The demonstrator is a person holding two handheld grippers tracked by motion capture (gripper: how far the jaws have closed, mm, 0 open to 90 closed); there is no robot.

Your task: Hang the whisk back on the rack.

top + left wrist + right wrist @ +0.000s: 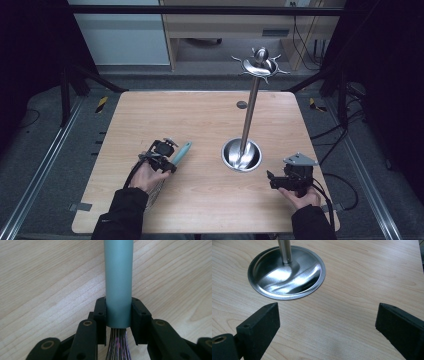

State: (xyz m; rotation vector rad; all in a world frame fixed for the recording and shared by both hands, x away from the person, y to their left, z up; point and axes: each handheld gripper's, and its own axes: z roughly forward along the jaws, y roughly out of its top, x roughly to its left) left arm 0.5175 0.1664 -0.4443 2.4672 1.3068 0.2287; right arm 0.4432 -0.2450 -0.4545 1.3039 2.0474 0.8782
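Where the person's dark-sleeved forearms enter at the near edge of the light wooden tabletop point(210, 125), each hand carries a black two-jaw tool. The left tool point(172, 159) lies at the near left of the tabletop, its jaws closed on the lower end of a pale teal cylindrical whisk handle point(118, 280). In the left gripper view the two pads press the handle from either side, and a bundle of thin metal wires point(118, 345) emerges from the handle's base between the jaws. The handle points away from the hand toward the tabletop centre and runs low over the wood.

The right tool point(272, 180) is held at the near right, topped by a grey three-cornered plate; its jaws stand wide apart with nothing between them, just above the bare wood.

Just beyond the right tool, a shiny round steel base point(287, 272) rests on the tabletop. A slim steel pole point(250, 110) rises from its centre to a crown of curved hooks point(260, 65) at the top.
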